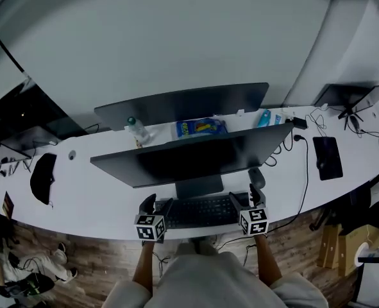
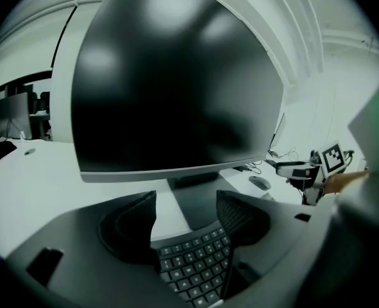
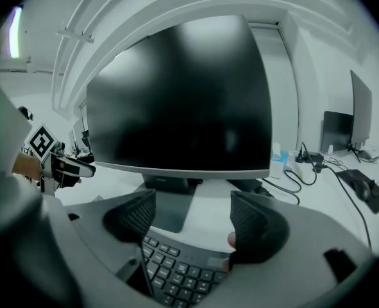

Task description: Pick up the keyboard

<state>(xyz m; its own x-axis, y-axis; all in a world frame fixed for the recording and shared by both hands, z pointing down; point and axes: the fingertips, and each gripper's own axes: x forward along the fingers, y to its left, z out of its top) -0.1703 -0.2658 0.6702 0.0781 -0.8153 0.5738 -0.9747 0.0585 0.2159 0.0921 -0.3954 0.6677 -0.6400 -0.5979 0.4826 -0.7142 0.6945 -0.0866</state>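
At the front edge of the white surface, the keyboard lies flat, just before the foot of the dark monitor. It is black and low, with tight rows of small square keys carrying pale legends, and its long side runs along the surface's edge. The left gripper is at its left end and the right gripper at its right end. In the left gripper view the jaws stand apart, released, with the keys showing low between them. In the right gripper view the jaws are likewise spread wide over the keyboard's end, pressing on nothing. A mouse sits near the right gripper.
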